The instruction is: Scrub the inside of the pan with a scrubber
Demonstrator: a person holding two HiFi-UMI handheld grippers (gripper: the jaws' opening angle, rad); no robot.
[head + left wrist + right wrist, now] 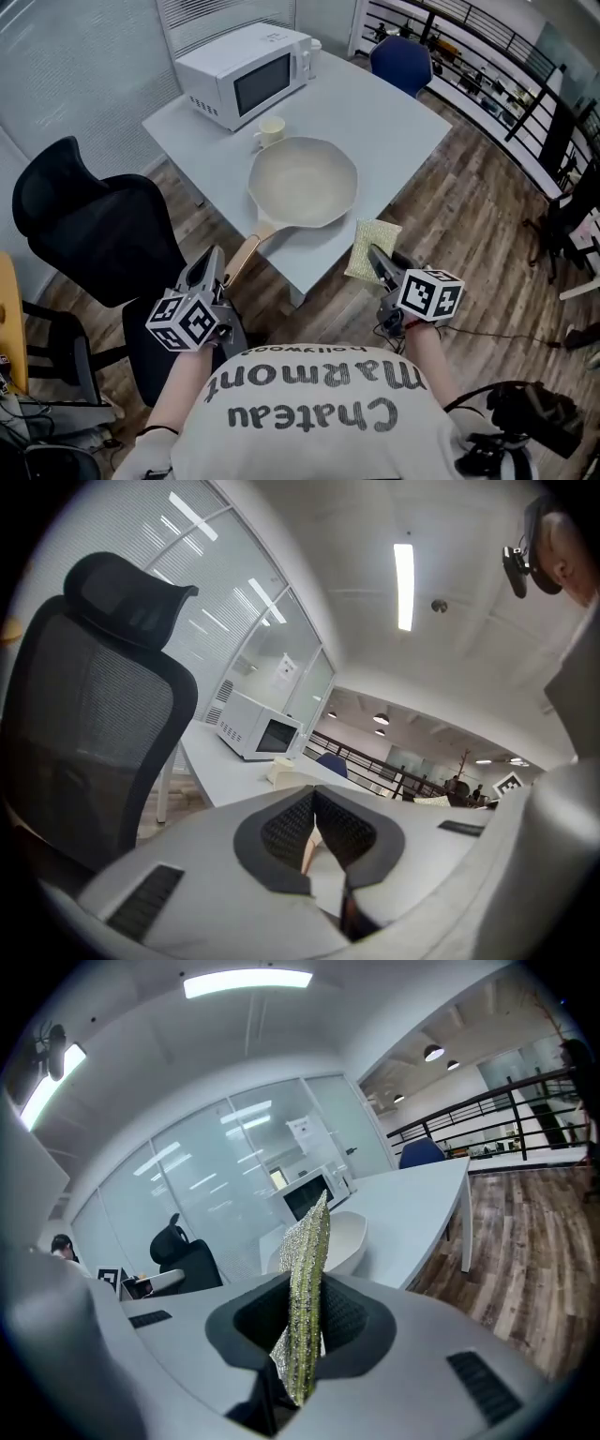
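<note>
Nearest the person, the left gripper is hanging off the surface's near-left edge, beside the chair. Its fingers are standing together with nothing clamped between them. The right gripper is hovering off the near-right edge, above the floor. Its fingers are clamping the scrubber on edge, and the free end is sticking out ahead toward the surface.

The pan is lying upright, bowl open, on the surface close to the near corner. The handle is overhanging the near-left edge. Its long axis is running from the bowl back toward the person's left, so its end is pointing at the left gripper and sitting just beside those fingers. Whether they are touching cannot be told.

From the scrubber, the bowl is lying ahead and to the left, near but apart. In my judgement the right gripper is the one placed for the bowl and the left for steadying the handle. Scrubbing is not yet under way.

Further off, a cup is standing just behind the pan, and a microwave is sitting at the far-left corner.
</note>
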